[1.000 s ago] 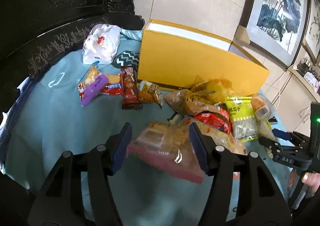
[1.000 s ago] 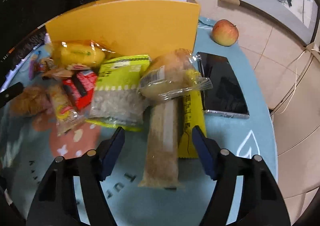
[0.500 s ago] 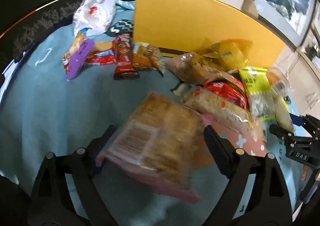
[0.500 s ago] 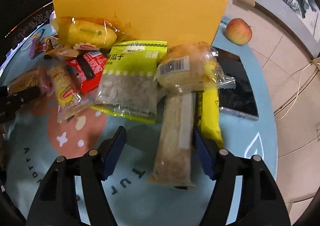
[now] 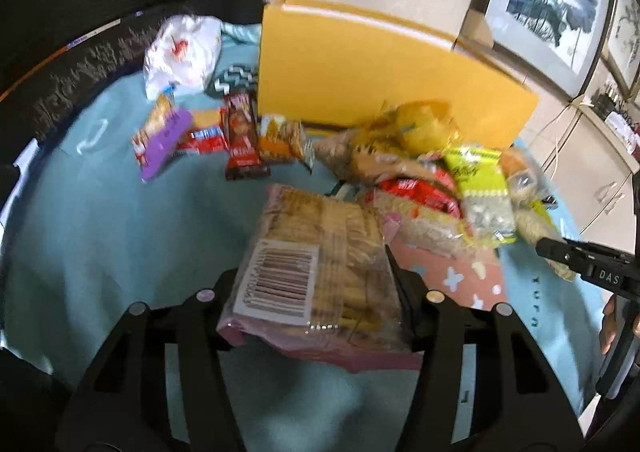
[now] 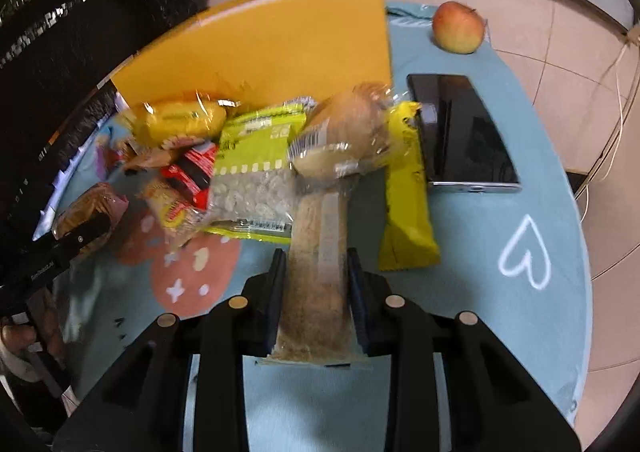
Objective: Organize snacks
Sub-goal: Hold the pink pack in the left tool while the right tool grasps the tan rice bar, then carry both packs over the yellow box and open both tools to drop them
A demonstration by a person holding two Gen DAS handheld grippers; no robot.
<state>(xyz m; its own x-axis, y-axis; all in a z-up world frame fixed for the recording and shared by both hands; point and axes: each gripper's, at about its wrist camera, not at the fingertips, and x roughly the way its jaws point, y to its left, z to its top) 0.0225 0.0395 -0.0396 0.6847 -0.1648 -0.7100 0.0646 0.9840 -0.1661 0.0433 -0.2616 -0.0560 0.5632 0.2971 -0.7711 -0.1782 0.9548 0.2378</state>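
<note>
My left gripper [image 5: 320, 292] has just closed on the cracker pack [image 5: 320, 264]; my right gripper [image 6: 318, 292] has just clamped the long brown bar [image 6: 318, 272]. Lifting the bar could drag the wrapped bun [image 6: 340, 140] lying on its far end.

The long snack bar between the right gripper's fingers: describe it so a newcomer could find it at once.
Start at the yellow box; a snack pile lies before it. From under the pile's clear-wrapped bun, a long brown bar runs toward the camera. It alone is clamped in the right gripper.
</note>
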